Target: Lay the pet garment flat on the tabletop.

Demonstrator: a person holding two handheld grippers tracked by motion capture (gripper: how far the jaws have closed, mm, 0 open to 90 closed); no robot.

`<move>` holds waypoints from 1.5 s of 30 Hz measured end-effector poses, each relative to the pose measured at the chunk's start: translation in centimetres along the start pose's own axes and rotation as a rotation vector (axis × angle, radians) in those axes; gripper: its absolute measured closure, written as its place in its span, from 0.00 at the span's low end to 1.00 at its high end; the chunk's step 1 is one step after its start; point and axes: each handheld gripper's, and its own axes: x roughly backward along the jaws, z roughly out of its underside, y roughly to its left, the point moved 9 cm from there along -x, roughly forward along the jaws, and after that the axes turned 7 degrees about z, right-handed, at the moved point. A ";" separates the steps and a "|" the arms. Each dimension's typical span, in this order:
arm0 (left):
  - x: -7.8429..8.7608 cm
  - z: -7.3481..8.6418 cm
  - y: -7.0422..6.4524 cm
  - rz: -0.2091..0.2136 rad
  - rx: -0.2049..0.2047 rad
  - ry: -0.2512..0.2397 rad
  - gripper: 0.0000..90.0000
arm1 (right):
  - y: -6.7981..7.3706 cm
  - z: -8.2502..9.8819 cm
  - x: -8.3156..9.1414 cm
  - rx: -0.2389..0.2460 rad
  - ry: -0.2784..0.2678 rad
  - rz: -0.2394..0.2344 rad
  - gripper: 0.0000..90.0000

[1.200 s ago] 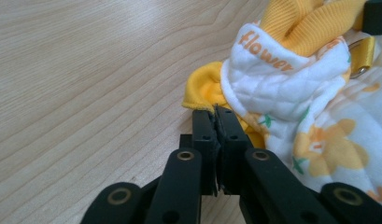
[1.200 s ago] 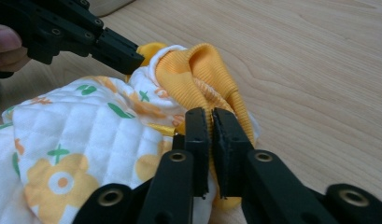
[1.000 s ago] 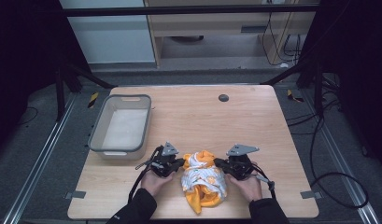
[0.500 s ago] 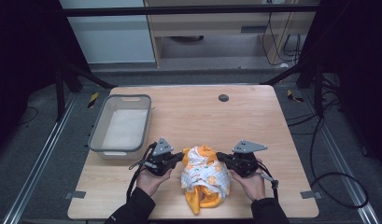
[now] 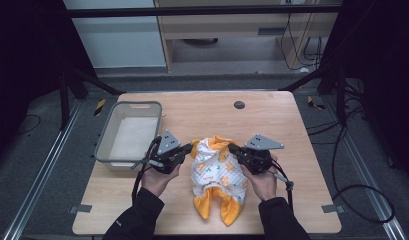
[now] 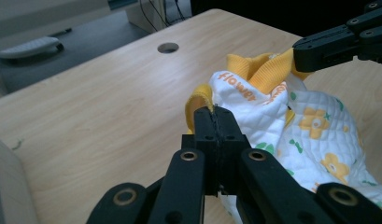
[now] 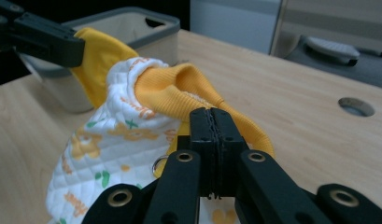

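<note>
A small quilted white garment [image 5: 217,172] with orange flower print and orange ribbed trim hangs between my two grippers above the table's near middle. My left gripper [image 5: 188,149] is shut on the garment's left top edge [image 6: 205,100], jaws pressed together. At the other side my right gripper [image 5: 233,148] is shut on the orange ribbed collar [image 7: 193,88]. The garment's lower orange part [image 5: 219,207] trails on the wood. In the left gripper view the right gripper [image 6: 340,39] shows at the upper right; the left gripper [image 7: 39,37] appears at the upper left of the right gripper view.
A grey plastic bin [image 5: 127,132] stands at the left of the wooden table [image 5: 272,125], close behind my left hand. A round cable hole [image 5: 239,104] lies near the far edge. Dark frame legs and cables surround the table.
Both grippers have lifted the garment's top edge and moved slightly apart and away from me, spreading the cloth between them.
</note>
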 end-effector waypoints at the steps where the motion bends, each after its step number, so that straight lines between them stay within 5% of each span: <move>1: -0.1 -0.2 0.2 -0.006 0.003 -0.007 1.00 | -0.2 -0.4 -0.2 -0.005 -0.020 0.013 0.99; 9: -1.1 -1.5 2.1 -0.078 0.030 -0.052 1.00 | -1.1 -2.0 -2.0 -0.018 -0.109 0.086 0.99; 14: -2.6 -1.2 4.6 -0.195 0.074 -0.036 0.99 | -2.4 -1.9 -4.4 -0.026 -0.095 0.135 0.96; 17: -3.9 -0.1 6.2 -0.264 0.121 0.018 0.81 | -2.9 -1.5 -6.1 -0.032 -0.064 0.154 0.80; 20: -4.3 0.8 7.0 -0.262 0.193 0.019 0.64 | -3.5 -1.3 -6.3 -0.034 -0.055 0.155 0.71; 25: -3.9 1.7 6.7 -0.234 0.204 0.045 0.54 | -5.2 -0.6 -5.0 -0.018 -0.015 0.179 0.68; 30: -3.8 2.8 5.6 -0.200 0.194 0.101 0.51 | -6.9 0.6 -5.0 -0.025 0.041 0.206 0.68; 36: -5.0 4.3 6.3 -0.243 0.178 0.159 0.49 | -7.7 2.0 -6.1 -0.031 0.098 0.222 0.64; 38: -6.2 5.6 7.2 -0.272 0.190 0.202 0.50 | -8.3 3.3 -7.2 -0.036 0.147 0.237 0.62; 45: -8.7 8.0 8.6 -0.270 0.255 0.261 0.52 | -9.4 5.8 -9.1 -0.079 0.231 0.249 0.60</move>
